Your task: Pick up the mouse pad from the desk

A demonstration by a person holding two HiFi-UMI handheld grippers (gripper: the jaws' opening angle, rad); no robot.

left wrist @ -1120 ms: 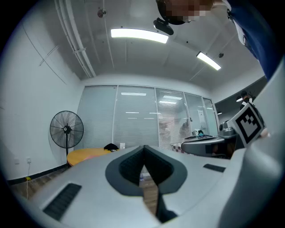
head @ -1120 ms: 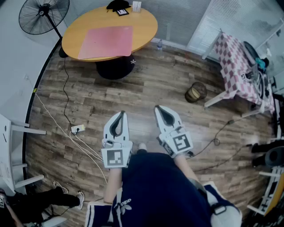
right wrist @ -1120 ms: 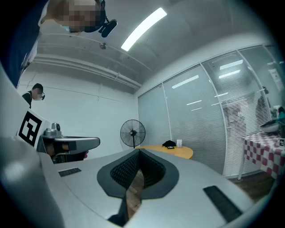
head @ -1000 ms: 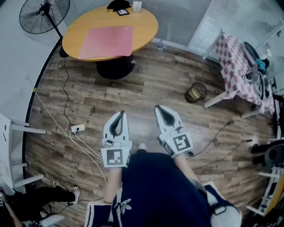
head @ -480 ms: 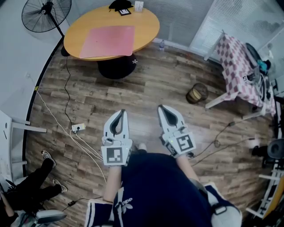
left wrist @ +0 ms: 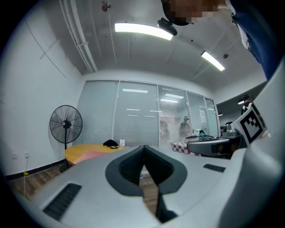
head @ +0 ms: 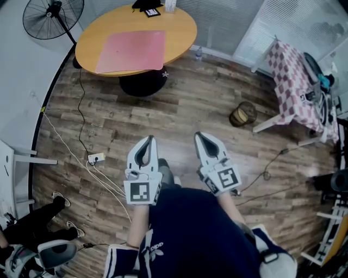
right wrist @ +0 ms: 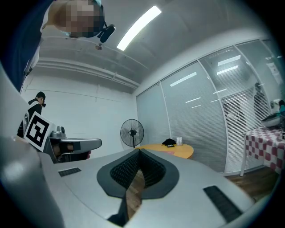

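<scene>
My left gripper (head: 148, 139) and right gripper (head: 198, 136) are both closed, empty, well short of the desk (head: 179, 32). The mouse pad (head: 131, 50) there looks thin, floppy; I'd nip its rim-side edge.

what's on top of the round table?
A pink mouse pad lying flat, plus a dark bundle, a small flat item and a white container at the far edge. The tabletop under the pad is covered.

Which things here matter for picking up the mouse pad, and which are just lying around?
For the job: mouse pad, desk, left gripper, right gripper, both shut, empty.
Lying about: standing fan, power strip, checkered table.
</scene>
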